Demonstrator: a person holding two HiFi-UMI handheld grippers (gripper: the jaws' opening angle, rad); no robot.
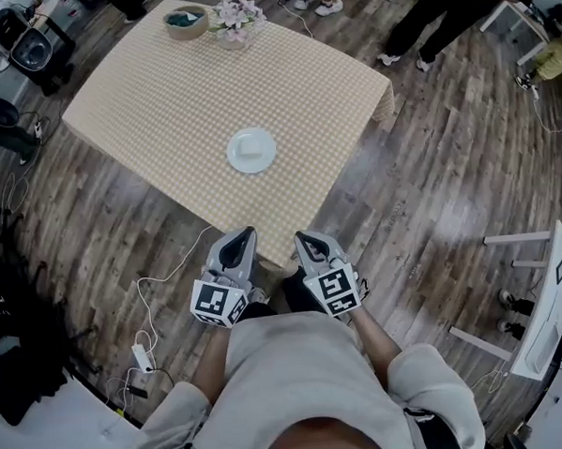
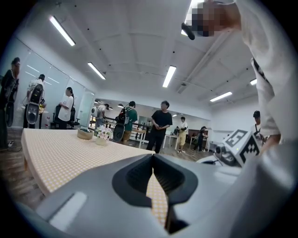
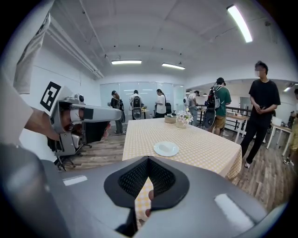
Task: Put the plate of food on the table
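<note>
Bright ceiling strip lights (image 3: 240,23), fisheye-bent edges, blurred near foreground.

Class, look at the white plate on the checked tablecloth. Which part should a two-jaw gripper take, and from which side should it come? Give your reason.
Probably best: take the plate by its near rim, coming in low from the person's side of the table. It lies flat and shallow, so only the thin edge fits between jaws. The food sits in the middle, and that side looks unobstructed.

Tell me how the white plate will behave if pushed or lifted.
The plate looks rigid and glossy, so probably breakable and slippery to pinch. Pushed, it may drag and wrinkle the tablecloth. Its shallow rim suggests the pale food could slide if tilted.
</note>
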